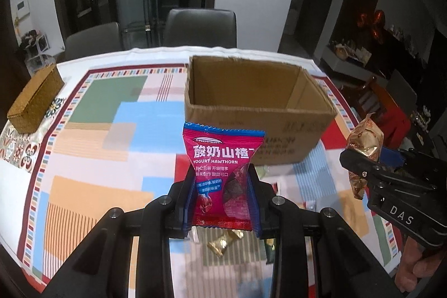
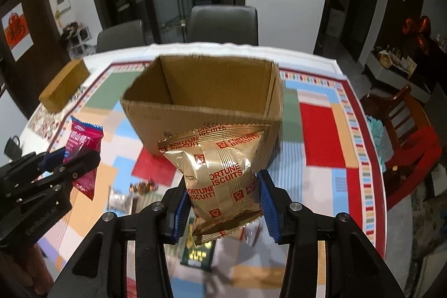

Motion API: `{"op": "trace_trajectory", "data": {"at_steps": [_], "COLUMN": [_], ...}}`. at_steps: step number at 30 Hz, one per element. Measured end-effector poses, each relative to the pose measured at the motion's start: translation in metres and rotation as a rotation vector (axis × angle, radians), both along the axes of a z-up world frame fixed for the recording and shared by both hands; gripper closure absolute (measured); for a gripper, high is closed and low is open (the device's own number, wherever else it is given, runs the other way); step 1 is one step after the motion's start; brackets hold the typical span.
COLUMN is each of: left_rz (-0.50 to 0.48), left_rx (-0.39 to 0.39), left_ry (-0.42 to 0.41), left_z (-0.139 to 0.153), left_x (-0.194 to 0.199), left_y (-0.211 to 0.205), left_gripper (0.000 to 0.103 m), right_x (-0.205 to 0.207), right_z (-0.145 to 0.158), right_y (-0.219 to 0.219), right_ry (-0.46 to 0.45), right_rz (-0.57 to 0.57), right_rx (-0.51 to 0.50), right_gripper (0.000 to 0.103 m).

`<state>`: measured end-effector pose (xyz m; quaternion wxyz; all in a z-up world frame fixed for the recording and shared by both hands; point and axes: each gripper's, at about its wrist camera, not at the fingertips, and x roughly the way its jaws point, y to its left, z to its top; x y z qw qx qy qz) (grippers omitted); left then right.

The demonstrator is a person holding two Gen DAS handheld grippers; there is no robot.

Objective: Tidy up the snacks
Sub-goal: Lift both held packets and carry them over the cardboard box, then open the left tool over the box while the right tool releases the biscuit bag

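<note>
The hawthorn packet (image 1: 222,175) was clamped by the left gripper (image 1: 222,197), the biscuit pack (image 2: 220,180) by the right gripper (image 2: 222,203); both were carried; release into the cardboard box (image 1: 259,113) at 12 o'clock was judged next.

Cardboard box (image 2: 201,99) open at top, flaps out of the way; mouth unobstructed from above. Near wall stands directly ahead of both held packets: yogurt hawthorn packet (image 1: 223,175) in left gripper (image 1: 222,200), Fortune Biscuits packet (image 2: 220,178) in right gripper (image 2: 222,203). Grippers near each other, side by side, a gap between them. Loose wrapped snacks (image 1: 223,240) clutter the tablecloth (image 1: 92,136) below the grippers. Left of box: bare cloth up to the woven box (image 1: 36,99), well apart
</note>
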<state>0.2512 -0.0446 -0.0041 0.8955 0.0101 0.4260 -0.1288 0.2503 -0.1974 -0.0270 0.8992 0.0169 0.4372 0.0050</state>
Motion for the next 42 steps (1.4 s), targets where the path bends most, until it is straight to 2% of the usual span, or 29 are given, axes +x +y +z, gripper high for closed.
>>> {"op": "trace_trajectory", "data": {"at_steps": [8,20,32,42], "left_rz": [0.02,0.011,0.015,0.008], "left_rx": [-0.006,-0.007,-0.046,-0.053], "left_ry": [-0.059,-0.103,-0.125,-0.109], "left_z": [0.018,0.033,0.027,0.015], "left_x": [0.022,0.061,0.108,0.135], "left_y": [0.006,-0.004,-0.013,-0.019], "left_gripper": [0.071,0.071,0.071,0.071], "right_x": [0.016,0.041,0.074,0.099], "right_z": [0.01,0.032,0.039,0.027], "right_y": [0.002,-0.002,-0.008,-0.01], "right_ry": [-0.061,-0.166,-0.226,-0.225], "right_rz": [-0.037,-0.097,-0.136,-0.155], "right_rx": [0.005,-0.009,-0.023,-0.017], "right_gripper": [0.057,0.057,0.057,0.057]}}
